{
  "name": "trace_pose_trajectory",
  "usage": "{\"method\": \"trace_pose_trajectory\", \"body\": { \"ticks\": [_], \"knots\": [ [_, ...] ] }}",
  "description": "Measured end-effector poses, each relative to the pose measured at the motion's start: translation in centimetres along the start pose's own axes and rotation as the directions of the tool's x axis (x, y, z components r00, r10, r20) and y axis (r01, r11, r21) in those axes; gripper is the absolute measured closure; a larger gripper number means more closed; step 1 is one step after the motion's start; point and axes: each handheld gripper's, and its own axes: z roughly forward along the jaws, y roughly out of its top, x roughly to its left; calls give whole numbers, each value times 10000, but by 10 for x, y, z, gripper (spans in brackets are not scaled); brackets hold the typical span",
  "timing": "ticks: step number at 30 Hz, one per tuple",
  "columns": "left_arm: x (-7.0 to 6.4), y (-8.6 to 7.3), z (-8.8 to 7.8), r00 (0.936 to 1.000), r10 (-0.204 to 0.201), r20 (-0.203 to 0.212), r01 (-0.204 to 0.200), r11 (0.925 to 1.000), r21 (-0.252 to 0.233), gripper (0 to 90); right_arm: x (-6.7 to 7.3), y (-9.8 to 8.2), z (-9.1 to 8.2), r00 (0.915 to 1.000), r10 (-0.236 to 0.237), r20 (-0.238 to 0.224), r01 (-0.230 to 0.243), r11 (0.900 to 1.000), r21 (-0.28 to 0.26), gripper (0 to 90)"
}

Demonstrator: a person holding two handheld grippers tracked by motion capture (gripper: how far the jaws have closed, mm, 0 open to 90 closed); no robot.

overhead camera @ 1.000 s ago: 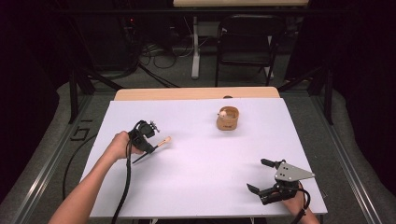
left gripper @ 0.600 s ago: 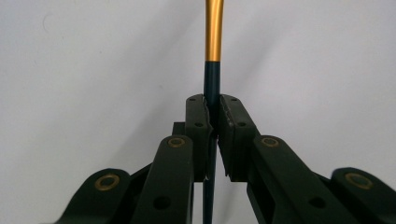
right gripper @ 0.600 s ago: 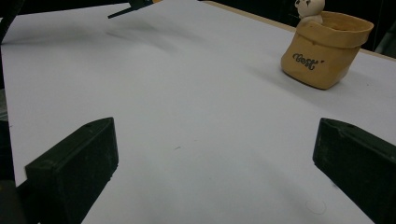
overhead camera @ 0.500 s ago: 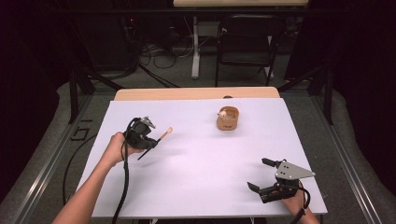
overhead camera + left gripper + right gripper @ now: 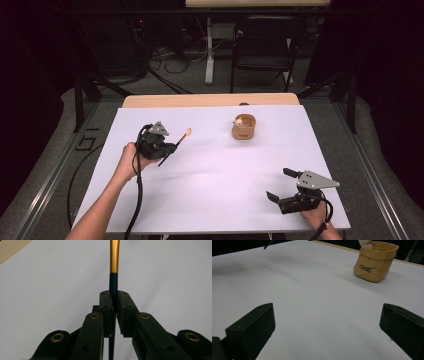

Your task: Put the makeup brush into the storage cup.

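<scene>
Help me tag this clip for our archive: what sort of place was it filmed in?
Probably a recording studio or lab, not a home: a white-covered table ringed by dark drapes, cables strewn on the floor behind, and an empty black chair. On the table stands only a small tan pouch.

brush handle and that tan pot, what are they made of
Brush: dark glossy handle, likely lacquered wood or plastic, and a shiny gold ferrule that looks like metal from its sheen. Tan pot: matte, creased like a paper sack but stiff, possibly ceramic or resin; hard to tell.
</scene>
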Motion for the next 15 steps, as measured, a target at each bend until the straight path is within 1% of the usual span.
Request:
{"method": "trace_pose_trajectory", "body": {
  "ticks": [2, 3, 6, 10, 11, 15],
  "knots": [
    [-3, 1, 1, 10000, 47, 26, -46, 9997, -235, 829, -1, 0, 0, 10000, 25, 49, -25, 10000, 20, 0],
    [-4, 2, 2, 10000, -8, 97, 11, 9993, -367, 829, -1, 0, 0, 9999, 61, 99, -62, 10000, 43, 0],
    [-8, 4, 3, 9999, 47, 106, -39, 9976, -687, 829, -2, 0, 0, 9997, 163, 207, -165, 9998, 93, 0],
    [-12, 6, 5, 9999, 1, 136, 14, 9934, -1149, 829, -3, 0, 0, 9990, 225, 399, -228, 9997, 75, 0],
    [-13, 6, 6, 10000, 12, 75, -3, 9922, -1245, 829, -3, 0, 0, 9990, 255, 377, -257, 9997, 37, 0],
    [-18, 6, 9, 9999, 105, 108, -88, 9890, -1473, 829, -3, 0, 0, 9988, 195, 450, -199, 9998, 80, 0]
  ]
}}
